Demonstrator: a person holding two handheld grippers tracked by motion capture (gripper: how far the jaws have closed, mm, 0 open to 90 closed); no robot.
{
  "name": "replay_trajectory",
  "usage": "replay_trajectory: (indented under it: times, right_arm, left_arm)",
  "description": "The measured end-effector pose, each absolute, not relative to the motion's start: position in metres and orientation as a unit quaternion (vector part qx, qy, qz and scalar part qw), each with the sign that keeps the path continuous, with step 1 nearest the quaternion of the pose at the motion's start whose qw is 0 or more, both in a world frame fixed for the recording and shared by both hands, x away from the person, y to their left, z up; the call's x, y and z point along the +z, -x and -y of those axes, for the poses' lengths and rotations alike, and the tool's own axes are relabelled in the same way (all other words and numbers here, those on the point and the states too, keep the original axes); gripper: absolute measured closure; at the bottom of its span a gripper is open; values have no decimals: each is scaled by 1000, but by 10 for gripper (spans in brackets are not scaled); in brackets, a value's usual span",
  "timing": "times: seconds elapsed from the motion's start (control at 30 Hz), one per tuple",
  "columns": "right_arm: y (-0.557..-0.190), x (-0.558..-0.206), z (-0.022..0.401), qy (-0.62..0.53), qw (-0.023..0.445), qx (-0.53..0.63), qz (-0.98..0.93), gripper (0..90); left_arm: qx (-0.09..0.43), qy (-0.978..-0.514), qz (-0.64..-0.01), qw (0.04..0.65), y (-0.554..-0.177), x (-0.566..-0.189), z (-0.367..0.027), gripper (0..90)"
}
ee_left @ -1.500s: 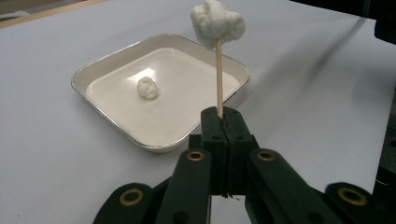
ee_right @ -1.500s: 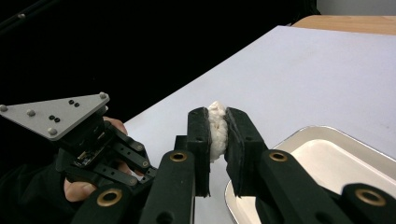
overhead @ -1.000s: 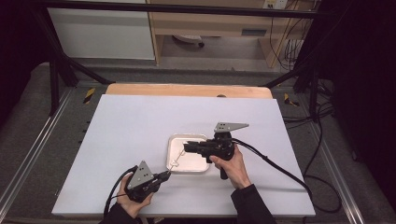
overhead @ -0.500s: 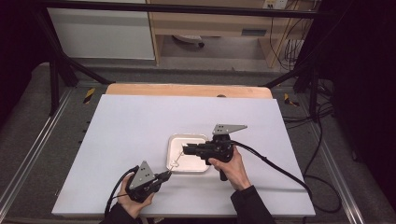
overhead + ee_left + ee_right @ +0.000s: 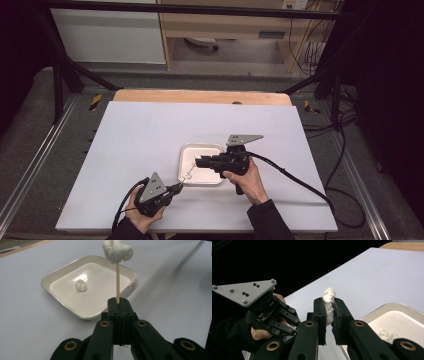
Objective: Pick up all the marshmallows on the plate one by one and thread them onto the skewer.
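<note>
We've got a soft cotton wad (image 5: 328,305) pinched in the right tool (image 5: 329,315), over the tray (image 5: 186,150) on the tabletop (image 5: 150,130). It's fluffy and weightless, so squeeze mid-wad. The left tool (image 5: 119,311) is clamped on a thin stick (image 5: 117,281) tipped with more cotton (image 5: 117,250); probably snaps easily, grip low.

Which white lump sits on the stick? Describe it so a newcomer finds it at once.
Start at the square white tray on the pale table. Just in front of it the left hand-held gripper clamps a thin wooden stick upright. The lump is the white wad skewered on its tip, raised off the table, unlike the smaller loose ball lying inside the tray.
</note>
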State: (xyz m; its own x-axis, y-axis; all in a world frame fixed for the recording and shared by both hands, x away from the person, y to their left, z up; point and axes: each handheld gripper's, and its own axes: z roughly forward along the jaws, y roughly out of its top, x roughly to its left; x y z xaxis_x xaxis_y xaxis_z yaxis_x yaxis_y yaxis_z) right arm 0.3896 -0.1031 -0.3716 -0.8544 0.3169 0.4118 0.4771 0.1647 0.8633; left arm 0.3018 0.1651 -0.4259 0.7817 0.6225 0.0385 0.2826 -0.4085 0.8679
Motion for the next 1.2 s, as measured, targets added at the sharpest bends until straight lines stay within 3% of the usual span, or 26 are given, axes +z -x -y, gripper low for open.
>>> replay_trajectory:
  times: [1.2]
  right_arm:
    - [-388,-377,101,256,64,-582,769,824]
  left_arm:
    - [176,-822,-276,467,-305,-425,-163,892]
